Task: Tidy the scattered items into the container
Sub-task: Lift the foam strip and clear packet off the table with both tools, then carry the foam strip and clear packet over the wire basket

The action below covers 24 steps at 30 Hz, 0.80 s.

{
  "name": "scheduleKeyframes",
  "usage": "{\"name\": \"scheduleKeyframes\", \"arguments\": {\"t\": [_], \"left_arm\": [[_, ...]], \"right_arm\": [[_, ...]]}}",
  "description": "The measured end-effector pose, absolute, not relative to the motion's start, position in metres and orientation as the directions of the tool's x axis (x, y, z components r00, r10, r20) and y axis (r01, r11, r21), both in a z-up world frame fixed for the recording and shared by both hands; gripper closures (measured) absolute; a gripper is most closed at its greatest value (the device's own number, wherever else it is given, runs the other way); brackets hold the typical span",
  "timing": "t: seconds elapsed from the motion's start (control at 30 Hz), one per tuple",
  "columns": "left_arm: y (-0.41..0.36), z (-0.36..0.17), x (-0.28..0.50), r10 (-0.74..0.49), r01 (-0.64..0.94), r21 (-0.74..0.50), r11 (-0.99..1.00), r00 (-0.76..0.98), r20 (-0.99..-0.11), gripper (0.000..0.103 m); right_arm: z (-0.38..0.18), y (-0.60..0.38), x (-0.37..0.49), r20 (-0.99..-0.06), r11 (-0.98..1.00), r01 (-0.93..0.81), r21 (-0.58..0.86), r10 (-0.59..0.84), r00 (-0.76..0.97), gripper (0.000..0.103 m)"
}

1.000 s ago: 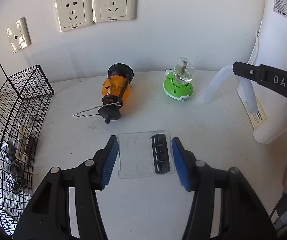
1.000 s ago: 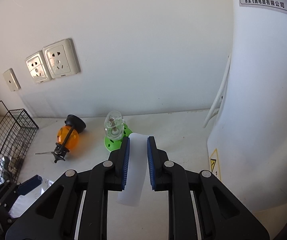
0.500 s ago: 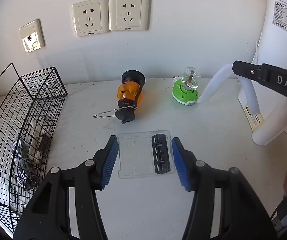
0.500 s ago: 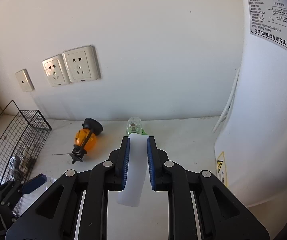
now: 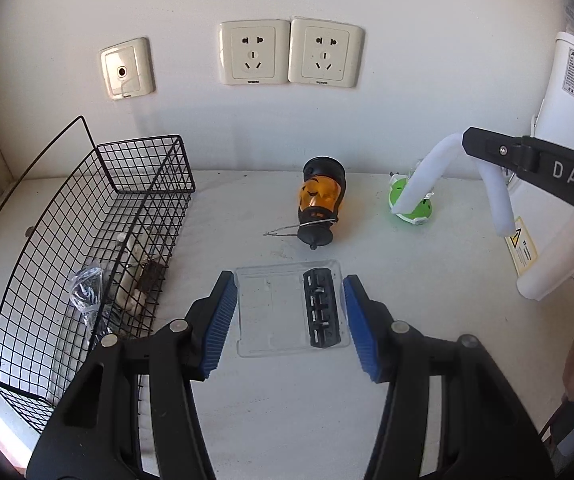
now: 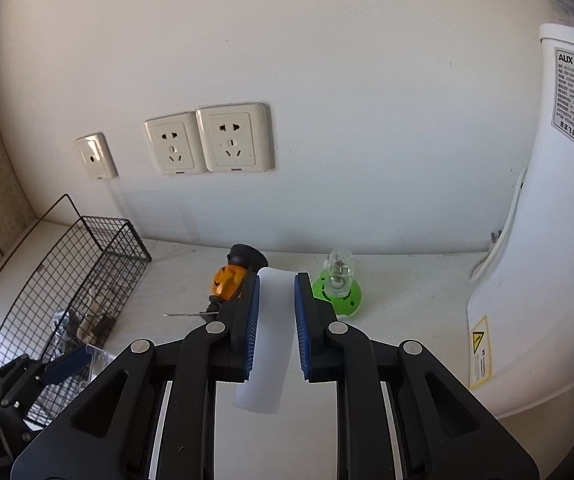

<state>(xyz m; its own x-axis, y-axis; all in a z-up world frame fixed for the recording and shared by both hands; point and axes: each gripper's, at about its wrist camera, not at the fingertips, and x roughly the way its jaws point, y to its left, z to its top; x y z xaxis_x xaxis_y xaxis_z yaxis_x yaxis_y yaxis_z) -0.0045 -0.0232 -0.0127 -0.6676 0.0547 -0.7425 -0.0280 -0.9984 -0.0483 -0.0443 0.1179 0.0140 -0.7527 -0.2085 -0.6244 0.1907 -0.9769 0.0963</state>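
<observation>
Both tilt downward: left gripper (image 5: 290, 312) clamps a clear case (image 5: 271, 312), right gripper (image 6: 275, 320) pinches white tube (image 6: 269, 344).

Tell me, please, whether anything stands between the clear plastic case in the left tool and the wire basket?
Nothing visible does. The clear case hangs just right of the wire basket, with only bare counter between; the pumpkin lantern lies farther back.

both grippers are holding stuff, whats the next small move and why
Probably swing the left gripper with its clear plastic case left over the wire basket. The case sits between the pads, the basket's open top lies just left, and the right gripper with its white foam tube is farther away.
</observation>
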Motion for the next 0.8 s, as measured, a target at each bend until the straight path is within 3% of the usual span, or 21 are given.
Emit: {"name": "scheduleKeyframes", "arguments": {"t": [0.8], "left_arm": [[-0.104,0.024,0.039,-0.070,0.145,-0.047,-0.988,-0.710,-0.701,0.053]], "right_arm": [[0.054,0.019,-0.030,-0.578,-0.912,0.401,0.085,-0.373,-0.726,0.087]]}}
